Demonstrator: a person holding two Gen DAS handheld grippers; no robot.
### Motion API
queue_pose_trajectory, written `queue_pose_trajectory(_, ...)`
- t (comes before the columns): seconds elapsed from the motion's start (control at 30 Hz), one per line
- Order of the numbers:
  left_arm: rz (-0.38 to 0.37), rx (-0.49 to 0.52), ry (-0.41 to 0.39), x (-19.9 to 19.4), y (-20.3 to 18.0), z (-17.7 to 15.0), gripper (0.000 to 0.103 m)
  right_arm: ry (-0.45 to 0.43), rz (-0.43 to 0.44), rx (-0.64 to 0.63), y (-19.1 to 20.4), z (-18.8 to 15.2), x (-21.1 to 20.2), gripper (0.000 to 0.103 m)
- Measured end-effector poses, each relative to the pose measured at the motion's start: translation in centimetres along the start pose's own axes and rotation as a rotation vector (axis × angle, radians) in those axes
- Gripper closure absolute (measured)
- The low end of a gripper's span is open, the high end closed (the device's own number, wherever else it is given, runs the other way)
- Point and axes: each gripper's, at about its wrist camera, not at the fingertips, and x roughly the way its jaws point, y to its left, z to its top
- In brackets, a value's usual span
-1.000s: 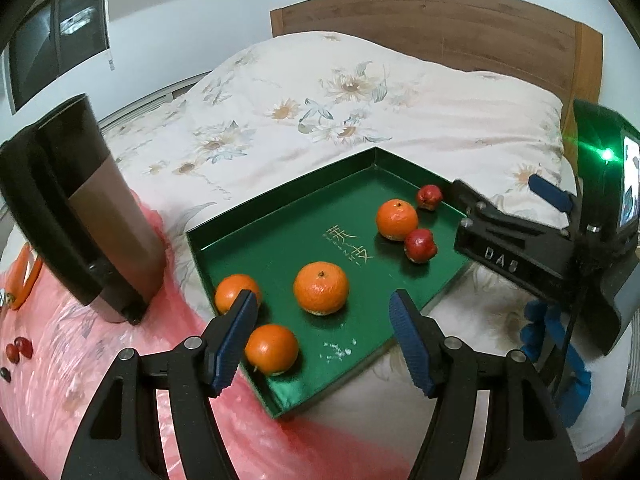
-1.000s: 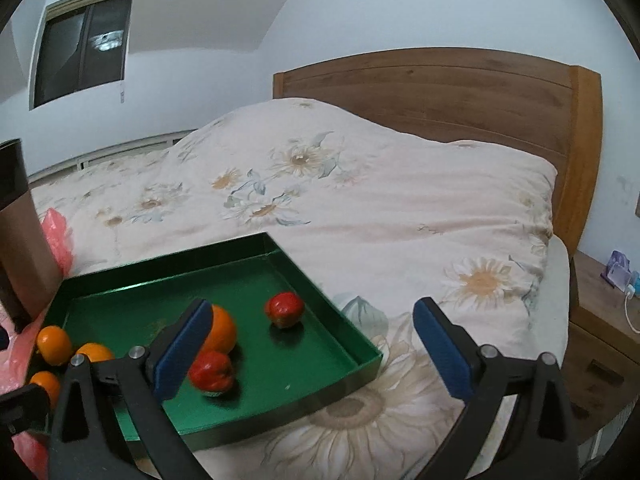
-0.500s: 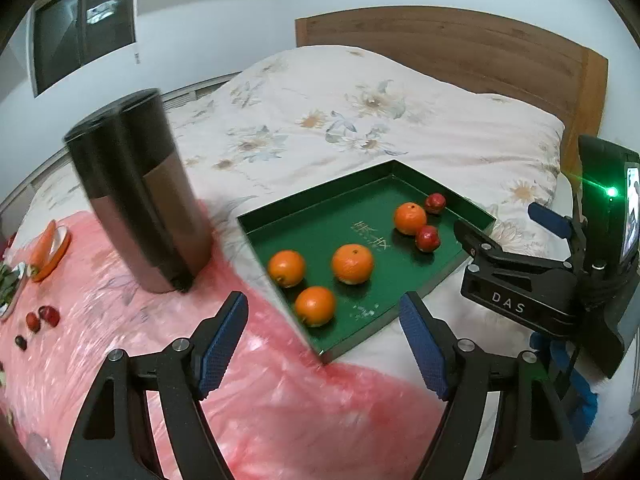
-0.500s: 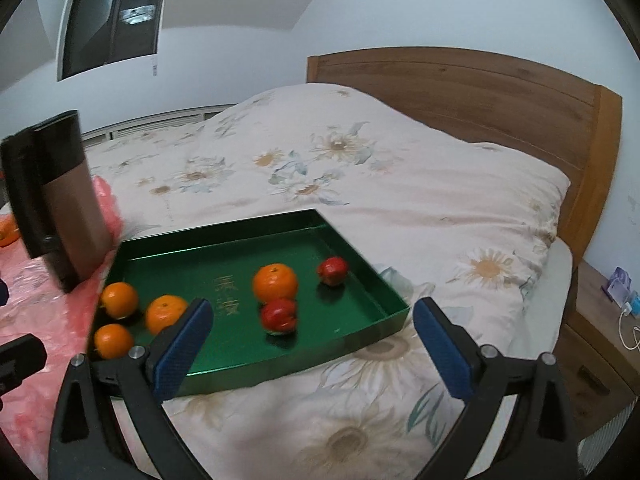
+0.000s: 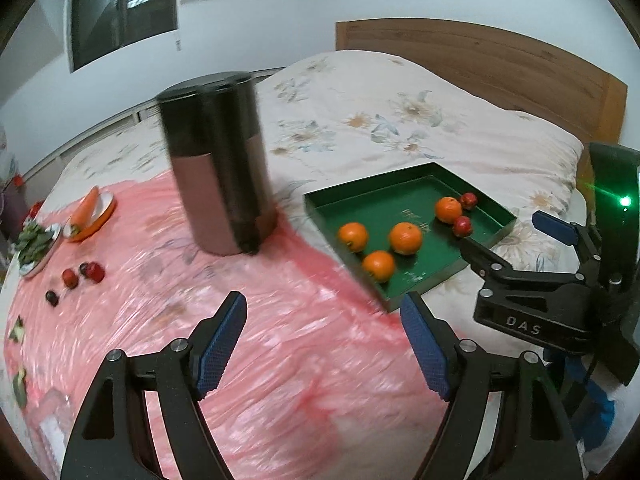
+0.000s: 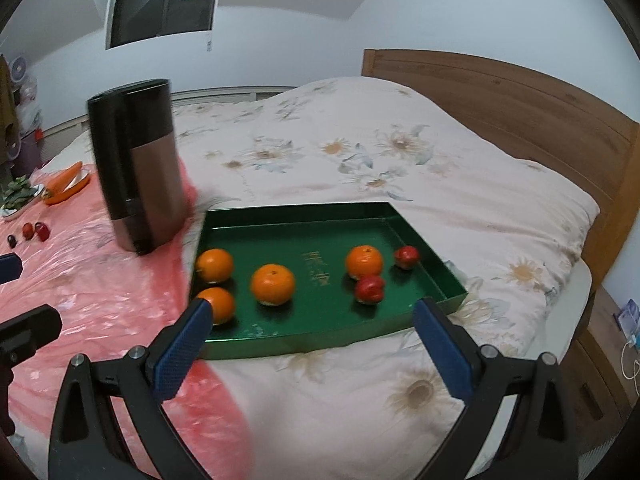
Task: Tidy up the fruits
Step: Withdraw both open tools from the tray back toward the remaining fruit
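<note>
— Where is the fruit?

— In the green tray (image 6: 320, 330) on the bed (image 6: 400, 168), in the middle of the right wrist picture. Four oranges are in it. Two sit at the left end, one (image 6: 215, 265) behind the other (image 6: 218, 305). One orange (image 6: 273, 284) is in the middle, and one (image 6: 363, 261) is toward the right. Two small red fruits are at the right end. One (image 6: 370, 289) touches that last orange, and one (image 6: 406, 257) sits near the tray's right wall.

— What are the tongs doing?

— Both are spread wide and hold nothing. The left tongs (image 5: 324, 344) hang over the pink plastic sheet (image 5: 280, 380), low in the left wrist picture. The right tongs (image 6: 312, 348) hang over the near edge of the tray.

— What else is there?

— A tall dark can (image 5: 218, 160) stands on the pink sheet, left of the tray. Far left, a carrot (image 5: 85, 208) lies on an orange plate (image 5: 98, 220), beside a plate of green leaves (image 5: 34, 240). Some small red fruits (image 5: 93, 271) lie loose on the sheet.
</note>
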Motion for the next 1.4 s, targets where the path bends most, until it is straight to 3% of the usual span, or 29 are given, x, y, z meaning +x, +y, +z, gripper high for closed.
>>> queue_pose_trajectory(0.8, 0.135, -0.204, -0.031, -6.9, 13.7, -5.7, 0.028, 0.032, 0.222, -0.23, 15.8, 1.1, -4.9, 0.0)
queue_pose_trajectory(1.2, 0.206, -0.287, 0.012, -6.8, 19.7, -8.8, 0.028, 0.064, 0.341, -0.352, 23.5, 0.5, -4.6, 0.0)
queue_pose_trajectory(1.4, 0.264, -0.323, 0.04, -5.9, 24.6, -9.3, 0.028, 0.076, 0.403, -0.395, 26.7, 1.1, -3.1, 0.0)
